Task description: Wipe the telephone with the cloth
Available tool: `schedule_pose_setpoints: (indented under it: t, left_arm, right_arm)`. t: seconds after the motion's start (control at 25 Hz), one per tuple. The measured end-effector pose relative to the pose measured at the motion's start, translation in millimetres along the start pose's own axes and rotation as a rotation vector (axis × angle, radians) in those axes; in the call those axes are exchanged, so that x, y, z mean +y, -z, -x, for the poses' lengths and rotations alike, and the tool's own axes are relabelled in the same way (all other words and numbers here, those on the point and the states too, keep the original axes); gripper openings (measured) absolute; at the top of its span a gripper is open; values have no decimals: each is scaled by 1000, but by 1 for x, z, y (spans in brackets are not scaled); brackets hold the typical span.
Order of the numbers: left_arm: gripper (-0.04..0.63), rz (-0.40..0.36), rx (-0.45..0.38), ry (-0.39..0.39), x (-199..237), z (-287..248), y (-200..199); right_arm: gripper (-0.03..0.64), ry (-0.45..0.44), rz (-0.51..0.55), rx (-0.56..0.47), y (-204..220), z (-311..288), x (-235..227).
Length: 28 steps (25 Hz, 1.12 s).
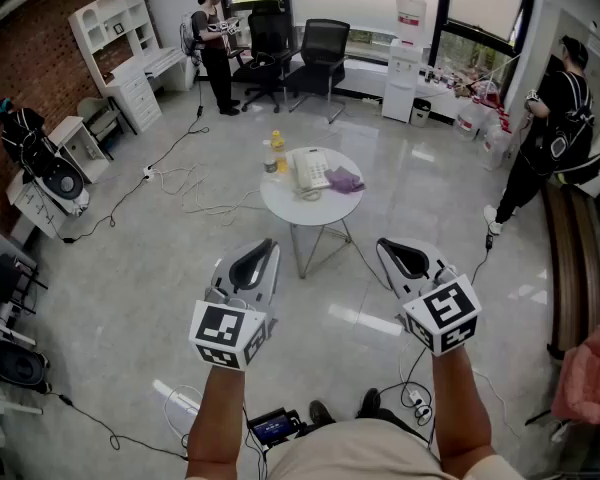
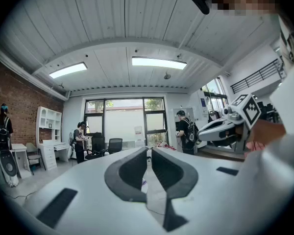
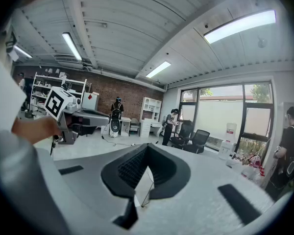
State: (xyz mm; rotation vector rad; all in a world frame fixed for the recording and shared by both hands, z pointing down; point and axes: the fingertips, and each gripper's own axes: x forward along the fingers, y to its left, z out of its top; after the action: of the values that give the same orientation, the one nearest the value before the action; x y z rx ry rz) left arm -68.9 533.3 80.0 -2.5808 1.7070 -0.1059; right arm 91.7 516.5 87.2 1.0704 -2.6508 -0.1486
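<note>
A white telephone [image 1: 309, 169] lies on a small round white table [image 1: 285, 211] a few steps ahead of me. A purple cloth [image 1: 345, 180] is bunched just to its right on the tabletop. My left gripper [image 1: 267, 248] and right gripper [image 1: 391, 249] are held side by side at waist height, well short of the table, both pointing towards it. Both are shut with nothing between the jaws. In the left gripper view the dark pads [image 2: 132, 173] nearly meet, and the right gripper [image 2: 225, 129] shows at the side. The right gripper view shows its pads [image 3: 132, 168] pressed together.
A yellow bottle [image 1: 277, 152] stands on the table's left side. Cables [image 1: 195, 183] trail over the floor left of the table and near my feet. Office chairs [image 1: 320, 53], a water dispenser [image 1: 405, 53] and white shelves [image 1: 120, 48] line the back. A person [image 1: 555, 138] stands at the right, another person [image 1: 215, 48] at the back.
</note>
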Motion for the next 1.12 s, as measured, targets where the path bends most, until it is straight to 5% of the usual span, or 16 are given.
schedule_pose_setpoints:
  t: [1.12]
  left_arm:
    - [29, 36, 25, -17, 52, -2, 26]
  right_arm:
    - [-5, 5, -63, -10, 0, -54, 1]
